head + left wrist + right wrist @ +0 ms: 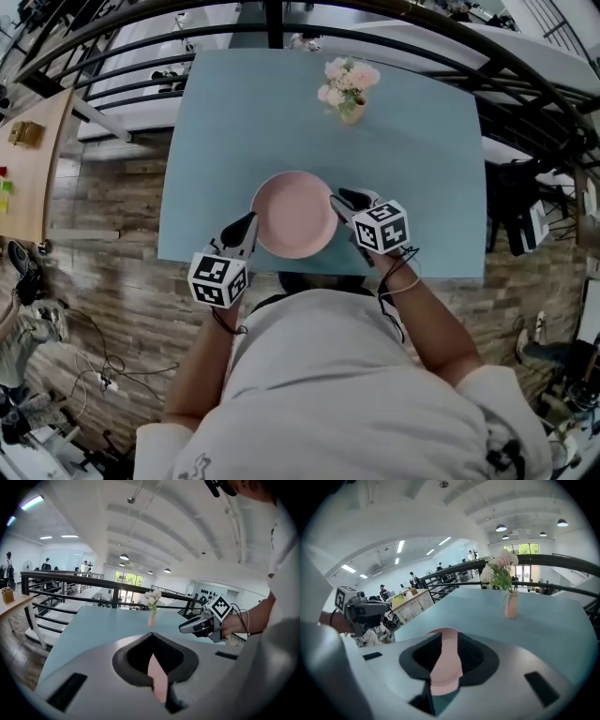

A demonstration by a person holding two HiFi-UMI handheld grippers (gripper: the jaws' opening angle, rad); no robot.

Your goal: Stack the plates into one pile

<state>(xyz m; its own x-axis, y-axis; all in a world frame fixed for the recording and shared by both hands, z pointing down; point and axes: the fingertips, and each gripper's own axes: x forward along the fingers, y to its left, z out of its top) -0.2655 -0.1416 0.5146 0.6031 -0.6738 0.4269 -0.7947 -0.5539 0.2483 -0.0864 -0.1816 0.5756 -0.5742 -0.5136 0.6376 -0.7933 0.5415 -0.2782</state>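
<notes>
Left claw (246, 228) pinches the round, smooth pink plate (293, 214) at its 8 o'clock rim; right claw (345, 204) clamps the 3 o'clock rim. The plate is at the near edge of the matte blue-grey tabletop (412, 159), with a slim vase (352, 111) of pale flowers at 1 o'clock.

Plate (293, 214) over the bench's (412, 159) near end; left claw (247, 226) at its left rim, right claw (341, 201) at its right, flower vase (352, 108) beyond it.

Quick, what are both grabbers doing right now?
Left gripper: closed on the pink plate.
Right gripper: closed on the pink plate's opposite rim.
</notes>
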